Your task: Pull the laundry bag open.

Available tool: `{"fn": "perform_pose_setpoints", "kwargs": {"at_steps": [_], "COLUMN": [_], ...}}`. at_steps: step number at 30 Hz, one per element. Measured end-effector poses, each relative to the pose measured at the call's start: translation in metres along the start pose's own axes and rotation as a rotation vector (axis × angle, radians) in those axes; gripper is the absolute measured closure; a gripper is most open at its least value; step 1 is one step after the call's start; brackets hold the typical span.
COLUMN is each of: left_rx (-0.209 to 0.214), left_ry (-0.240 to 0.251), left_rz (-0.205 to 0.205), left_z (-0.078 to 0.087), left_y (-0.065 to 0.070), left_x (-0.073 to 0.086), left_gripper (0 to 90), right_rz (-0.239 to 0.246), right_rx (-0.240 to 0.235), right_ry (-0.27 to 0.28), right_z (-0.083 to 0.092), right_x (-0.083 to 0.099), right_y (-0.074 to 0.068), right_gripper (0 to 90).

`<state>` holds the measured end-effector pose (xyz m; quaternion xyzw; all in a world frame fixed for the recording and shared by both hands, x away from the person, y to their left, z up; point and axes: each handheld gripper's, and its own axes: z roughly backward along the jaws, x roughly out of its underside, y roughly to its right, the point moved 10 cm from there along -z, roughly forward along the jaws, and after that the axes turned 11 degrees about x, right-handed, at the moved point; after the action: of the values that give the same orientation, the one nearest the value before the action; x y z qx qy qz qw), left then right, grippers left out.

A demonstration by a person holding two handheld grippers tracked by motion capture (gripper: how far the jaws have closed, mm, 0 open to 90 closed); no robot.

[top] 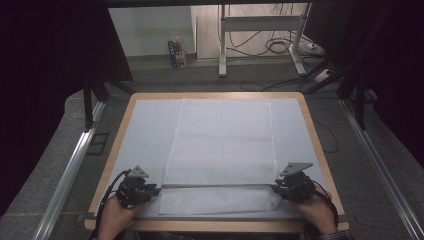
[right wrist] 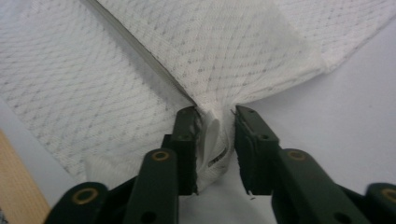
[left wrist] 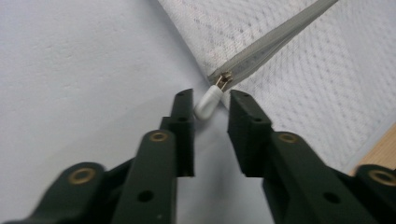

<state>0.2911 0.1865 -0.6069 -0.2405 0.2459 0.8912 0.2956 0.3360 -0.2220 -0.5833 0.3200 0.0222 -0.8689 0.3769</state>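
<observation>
Mesh laundry bag (top: 220,145) looks light and floppy — best grabbed at the zipper pull (left wrist: 208,100) and far corner. Left claw (left wrist: 210,102) open around the pull; right claw (right wrist: 215,116) loose around bunched fabric.

Both hands are held at the near edge of the desk (top: 215,96), wrists low. The left tongs (left wrist: 211,103) are parted, their jaws apart. The right tongs (right wrist: 215,116) are likewise parted, aimed inward toward the desk's middle

Desk frame (top: 260,30) and cables (top: 277,45) behind — small carton (top: 176,52) on floor.
</observation>
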Motion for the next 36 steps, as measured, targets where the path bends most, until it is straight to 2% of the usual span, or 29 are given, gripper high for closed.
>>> {"fn": "perform_pose_setpoints", "kwargs": {"at_steps": [1,3,5,6,7,8,9,11,13,16,17,20,21,23,27,29,33,35,36], "left_rx": [-0.012,-0.022,-0.034,-0.041,-0.053,-0.053,-0.055,-0.058,-0.057,-0.055,-0.055,-0.041,-0.049,-0.052,-0.091,-0.090,-0.126,-0.157,-0.157], "left_ry": [0.004,0.012,0.025,0.027,0.033,0.033,0.038,0.046,0.058,0.101,0.112,0.135,0.146,0.154,0.167,0.169,0.186,0.206,0.206], "left_rz": [-0.006,-0.023,-0.041,-0.051,-0.069,-0.069,-0.077,-0.090,-0.099,-0.094,-0.102,-0.102,-0.105,-0.107,-0.120,-0.119,-0.116,-0.121,-0.121], "left_z": [0.000,0.001,0.000,0.000,-0.002,-0.002,-0.003,-0.003,-0.002,0.002,0.003,0.006,0.008,0.010,0.019,0.021,0.029,0.035,0.035], "left_y": [-0.001,-0.001,-0.001,-0.001,-0.001,-0.001,-0.001,0.000,0.001,0.002,0.002,0.005,0.007,0.008,0.009,0.009,0.004,0.000,0.000], "left_x": [0.000,-0.001,-0.003,-0.003,-0.005,-0.005,-0.006,-0.007,-0.008,-0.012,-0.013,-0.015,-0.015,-0.015,-0.011,-0.008,-0.001,0.005,0.005], "left_gripper": [63.9,61.9,49.7,49.7,41.2,38.0,38.0,30.0,27.7,23.4,17.7,14.7,10.1,7.7,4.7,4.2,3.3,2.5,2.3], "right_rz": [0.008,0.014,0.027,0.027,0.018,0.018,0.015,0.002,-0.003,-0.009,-0.013,-0.010,-0.008,-0.017,-0.035,-0.038,-0.051,-0.074,-0.074], "right_rx": [0.012,0.015,0.022,0.022,0.026,0.026,0.026,0.028,0.030,0.041,0.046,0.059,0.064,0.071,0.067,0.063,0.075,0.077,0.077], "right_ry": [0.005,0.008,0.031,0.031,0.047,0.047,0.053,0.070,0.082,0.104,0.119,0.130,0.148,0.168,0.200,0.196,0.185,0.179,0.179], "right_z": [-0.001,-0.001,-0.001,-0.001,-0.002,-0.002,-0.002,-0.003,-0.002,0.001,0.003,0.006,0.009,0.013,0.020,0.021,0.023,0.026,0.026], "right_x": [-0.001,-0.001,-0.004,-0.004,-0.006,-0.006,-0.007,-0.009,-0.011,-0.014,-0.015,-0.014,-0.015,-0.016,-0.017,-0.016,-0.009,-0.003,-0.003], "right_y": [0.000,0.000,0.001,0.001,0.002,0.002,0.003,0.004,0.005,0.007,0.007,0.008,0.008,0.010,0.011,0.011,0.013,0.014,0.014], "right_gripper": [62.6,60.1,49.8,49.8,42.7,42.7,39.9,32.0,28.4,22.9,18.7,16.2,13.5,11.6,8.3,7.3,4.0,3.8,3.8]}}
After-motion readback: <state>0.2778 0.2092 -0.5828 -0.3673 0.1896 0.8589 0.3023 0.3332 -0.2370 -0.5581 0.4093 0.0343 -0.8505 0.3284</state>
